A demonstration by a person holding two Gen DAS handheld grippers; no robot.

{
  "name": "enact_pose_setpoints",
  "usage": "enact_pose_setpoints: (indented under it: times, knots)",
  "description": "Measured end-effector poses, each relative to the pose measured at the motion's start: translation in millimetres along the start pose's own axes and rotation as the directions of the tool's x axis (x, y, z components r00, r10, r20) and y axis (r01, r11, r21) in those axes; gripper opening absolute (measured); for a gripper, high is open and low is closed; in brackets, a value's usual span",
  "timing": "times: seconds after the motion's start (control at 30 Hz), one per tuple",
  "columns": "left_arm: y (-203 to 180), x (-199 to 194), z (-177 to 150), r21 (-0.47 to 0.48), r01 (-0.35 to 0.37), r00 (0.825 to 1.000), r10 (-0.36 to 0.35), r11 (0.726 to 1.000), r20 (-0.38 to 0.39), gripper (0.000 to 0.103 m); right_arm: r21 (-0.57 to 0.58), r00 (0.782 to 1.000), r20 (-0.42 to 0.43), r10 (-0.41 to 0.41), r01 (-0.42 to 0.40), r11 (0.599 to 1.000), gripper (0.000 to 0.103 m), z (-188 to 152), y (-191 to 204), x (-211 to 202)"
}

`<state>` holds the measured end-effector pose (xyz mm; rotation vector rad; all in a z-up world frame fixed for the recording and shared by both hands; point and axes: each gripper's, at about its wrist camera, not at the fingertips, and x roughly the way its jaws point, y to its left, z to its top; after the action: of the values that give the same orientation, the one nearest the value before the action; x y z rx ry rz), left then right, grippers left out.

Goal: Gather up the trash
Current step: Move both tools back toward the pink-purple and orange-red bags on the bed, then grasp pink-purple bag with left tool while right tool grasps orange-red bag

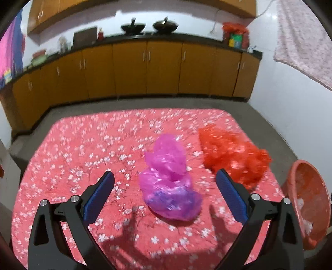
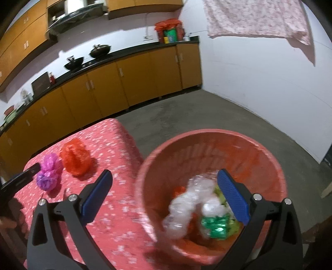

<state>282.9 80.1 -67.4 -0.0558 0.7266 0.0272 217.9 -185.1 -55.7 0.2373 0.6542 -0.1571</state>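
A crumpled pink-purple plastic bag (image 1: 169,178) lies on the red flowered tablecloth (image 1: 83,145), with a crumpled red plastic bag (image 1: 232,155) to its right. My left gripper (image 1: 165,183) is open above the table, its jaws on either side of the pink bag. My right gripper (image 2: 165,183) is open and empty above the rim of the red trash basket (image 2: 259,149), which holds clear plastic (image 2: 182,207) and green wrappers (image 2: 216,226). Both bags show in the right wrist view, pink (image 2: 48,172) and red (image 2: 75,156).
The basket (image 1: 307,199) stands off the table's right edge. Orange kitchen cabinets (image 1: 145,68) with woks (image 1: 132,27) on the counter run along the back wall. Grey floor (image 2: 207,112) lies between. A cloth (image 2: 255,18) hangs on the white wall.
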Motion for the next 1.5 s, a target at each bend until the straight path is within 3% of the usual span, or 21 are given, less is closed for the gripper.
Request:
enact_pose_setpoints:
  times: [0.23, 0.43, 0.5, 0.7, 0.9, 1.0, 1.37, 1.5]
  knots:
    - [1, 42, -1, 0.022, -0.032, 0.995, 0.034, 0.999, -0.099, 0.096, -0.085, 0.999, -0.025, 0.034, -0.036, 0.996, 0.099, -1, 37, 14]
    - [8, 58, -2, 0.003, -0.022, 0.987, 0.022, 1.000, -0.158, 0.064, -0.130, 0.998, -0.045, 0.051, -0.057, 0.990, 0.099, -2, 60, 23]
    - [17, 58, -2, -0.018, -0.007, 0.988, 0.004, 1.000, -0.156, 0.062, -0.143, 0.997, -0.051, 0.057, -0.064, 0.988, 0.099, -2, 66, 27]
    - [55, 39, -10, -0.036, -0.013, 0.989, 0.007, 0.999, -0.148, 0.061, -0.177, 0.993, -0.067, 0.094, -0.105, 0.979, 0.099, -1, 94, 42]
    - [99, 22, -20, 0.002, -0.119, 0.986, 0.119, 0.993, -0.117, 0.062, -0.259, 0.988, -0.081, 0.134, -0.151, 0.954, 0.099, 6, 138, 68]
    - [115, 22, -23, -0.008, -0.142, 0.982, 0.140, 0.990, -0.128, 0.062, -0.279, 0.984, -0.082, 0.158, -0.175, 0.944, 0.099, 12, 160, 81]
    - [141, 27, -22, -0.078, -0.111, 0.982, 0.097, 0.991, -0.160, 0.062, -0.365, 0.980, -0.128, 0.150, -0.187, 0.912, 0.098, 20, 221, 132]
    - [141, 28, -23, -0.085, -0.109, 0.981, 0.094, 0.990, -0.168, 0.062, -0.401, 0.980, -0.161, 0.119, -0.175, 0.899, 0.090, 14, 226, 145]
